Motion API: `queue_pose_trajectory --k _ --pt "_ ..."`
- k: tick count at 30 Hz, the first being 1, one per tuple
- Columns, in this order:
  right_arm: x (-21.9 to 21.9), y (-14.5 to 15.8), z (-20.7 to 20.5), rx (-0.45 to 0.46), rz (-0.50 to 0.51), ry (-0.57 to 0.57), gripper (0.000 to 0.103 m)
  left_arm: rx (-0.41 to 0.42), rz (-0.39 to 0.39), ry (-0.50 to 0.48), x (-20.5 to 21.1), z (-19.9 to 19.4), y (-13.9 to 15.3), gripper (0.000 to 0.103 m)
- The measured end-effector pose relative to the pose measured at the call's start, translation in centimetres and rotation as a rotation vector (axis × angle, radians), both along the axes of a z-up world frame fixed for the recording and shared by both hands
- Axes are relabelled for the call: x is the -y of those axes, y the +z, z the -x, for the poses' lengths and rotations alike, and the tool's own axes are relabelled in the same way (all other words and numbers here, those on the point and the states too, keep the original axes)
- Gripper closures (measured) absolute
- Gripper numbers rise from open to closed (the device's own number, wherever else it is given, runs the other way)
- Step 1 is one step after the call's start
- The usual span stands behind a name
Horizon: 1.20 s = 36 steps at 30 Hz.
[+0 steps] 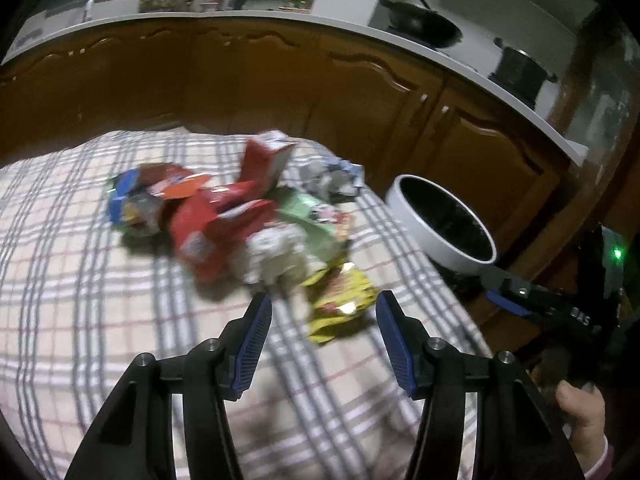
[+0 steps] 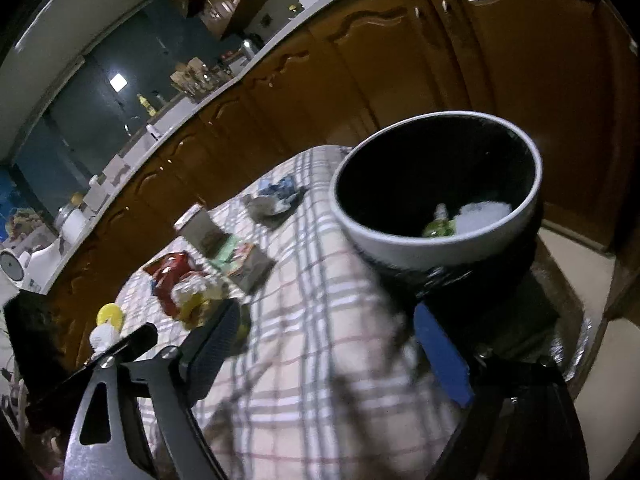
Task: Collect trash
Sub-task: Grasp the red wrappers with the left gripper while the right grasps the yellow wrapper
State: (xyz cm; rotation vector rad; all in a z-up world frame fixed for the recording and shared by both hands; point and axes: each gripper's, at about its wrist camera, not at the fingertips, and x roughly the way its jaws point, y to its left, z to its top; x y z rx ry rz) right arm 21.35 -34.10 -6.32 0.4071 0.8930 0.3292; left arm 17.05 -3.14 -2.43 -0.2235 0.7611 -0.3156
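A pile of trash lies on the checked tablecloth (image 1: 80, 280): red cartons (image 1: 216, 224), a crumpled white paper (image 1: 276, 256), a yellow wrapper (image 1: 340, 304), a blue packet (image 1: 124, 196). My left gripper (image 1: 324, 320) is open and empty just before the white paper and yellow wrapper. The white bin (image 1: 440, 220) with a black liner stands at the table's right edge. In the right wrist view the bin (image 2: 436, 196) holds a green bottle (image 2: 438, 226) and white paper (image 2: 484, 214). My right gripper (image 2: 324, 332) is open and empty, below the bin.
Brown wooden cabinets (image 1: 280, 80) run behind the table under a white counter (image 1: 360, 28) with a wok (image 1: 424, 24) and a pot (image 1: 520, 68). The other gripper (image 1: 560, 308) shows at the right in the left wrist view. More trash (image 2: 192, 288) lies left of the bin.
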Motion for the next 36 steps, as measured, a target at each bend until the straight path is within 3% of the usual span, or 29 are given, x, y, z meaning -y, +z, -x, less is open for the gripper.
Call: queue_pose_trajectory --k 4,16,19,28,30,31,33,36 --pt "-2.1 0.1 1.2 0.036 -0.025 0.008 0.002 -0.004 -0.002 0.043 -2.1 1.1 -0.1 0.046" --pt "-8.4 -0.5 1.0 -0.006 -0.003 0.131 0.002 -0.013 -0.014 0.107 -5.1 -0.6 -0.6 0.045" --pt "-9.3 -0.7 0.6 -0.007 -0.018 0.151 0.007 -0.025 -0.014 0.103 -5.4 -2.0 -1.2 0.045" --pt "-10.9 -2.1 -1.4 -0.068 -0.064 0.185 0.036 -0.032 0.006 0.103 -5.3 -6.4 -2.1 0.046" --pt "-11.2 -2.5 -2.0 -0.082 -0.071 0.194 0.047 -0.035 0.005 0.093 -4.9 -7.4 -2.5 0.048" --pt "-11.3 -2.7 -2.2 -0.091 -0.079 0.201 0.052 -0.038 0.006 0.088 -4.8 -7.8 -2.7 0.051" --pt "-11.4 -3.3 -2.6 -0.113 -0.092 0.208 0.077 -0.042 0.013 0.060 -4.4 -8.5 -3.0 0.073" --pt "-11.3 -3.4 -2.5 -0.117 -0.096 0.208 0.097 -0.018 -0.002 0.035 -4.0 -8.5 -3.0 0.081"
